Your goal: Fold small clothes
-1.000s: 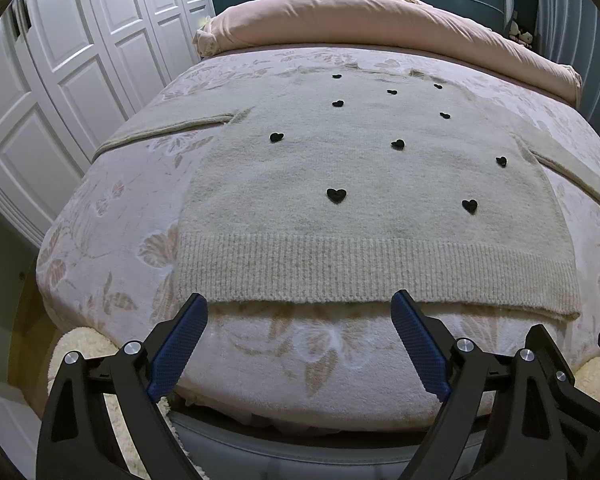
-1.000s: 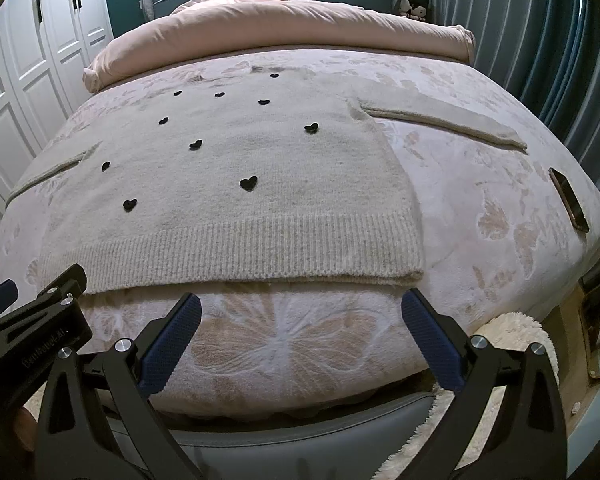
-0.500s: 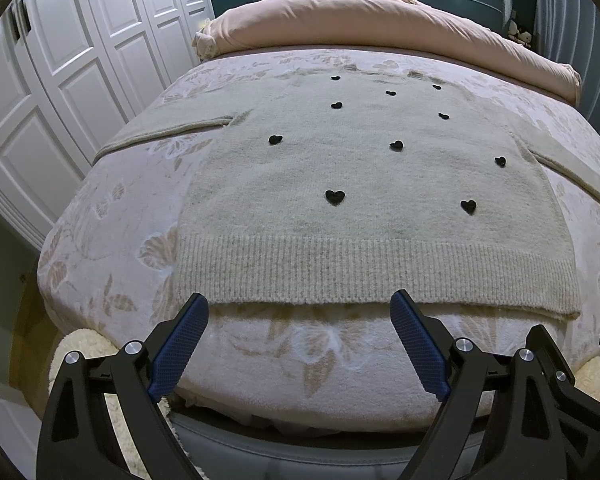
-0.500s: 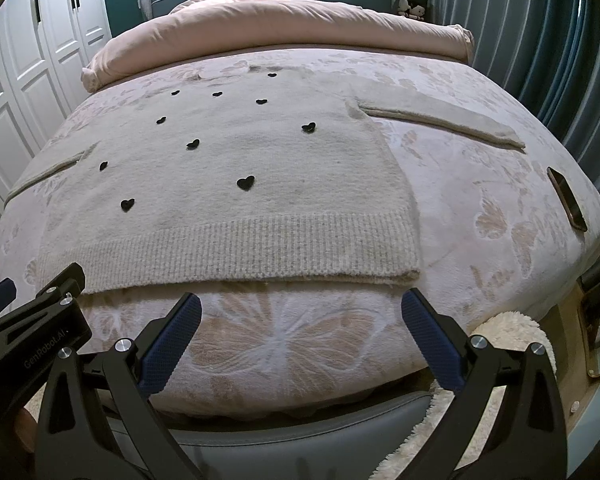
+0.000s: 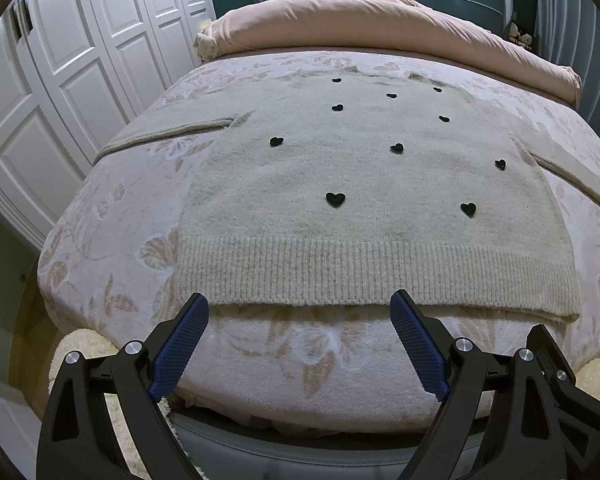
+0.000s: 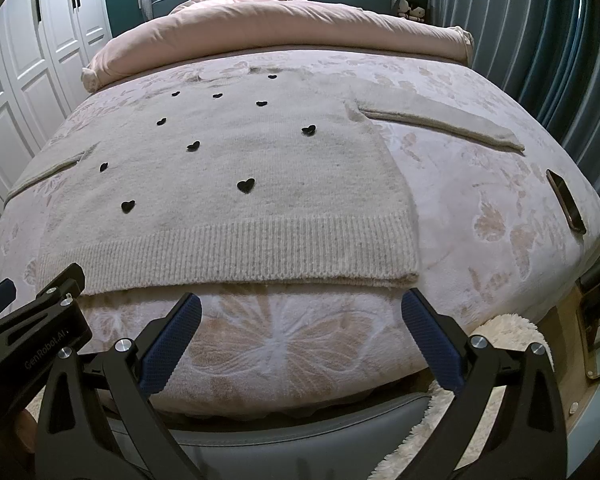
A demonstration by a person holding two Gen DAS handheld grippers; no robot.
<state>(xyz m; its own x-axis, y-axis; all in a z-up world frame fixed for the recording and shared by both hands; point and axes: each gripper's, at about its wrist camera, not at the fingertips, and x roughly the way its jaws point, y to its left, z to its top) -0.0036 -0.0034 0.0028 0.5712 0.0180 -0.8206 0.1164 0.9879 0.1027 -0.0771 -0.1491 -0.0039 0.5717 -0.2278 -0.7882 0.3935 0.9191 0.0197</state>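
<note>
1. A cream knitted sweater (image 5: 364,184) with small black hearts (image 5: 335,199) lies spread flat, front up, on the bed (image 5: 112,232), both sleeves stretched out to the sides.
2. Its ribbed hem (image 5: 380,276) runs along the near end of the bed, just short of the edge, and its neckline points toward the rolled pink duvet (image 5: 380,20) at the far end.
3. The left gripper (image 5: 300,308) hangs just off the foot of the bed, its blue-padded fingers (image 5: 180,340) spread wide and holding nothing; the tips sit just below the hem, apart from the knit.
4. The right gripper (image 6: 300,308) hovers beside it, also released, with its fingers (image 6: 432,340) parted below the hem's right-hand corner and not touching the sweater (image 6: 228,184).
5. From the right wrist view, part of the left gripper's black frame shows at the lower left.
6. A dark phone (image 6: 566,202) lies near the right edge of the bed, well apart from the garment.
7. White panelled wardrobe doors (image 5: 60,80) stand to the left, and a blue curtain (image 6: 540,40) hangs to the right.
</note>
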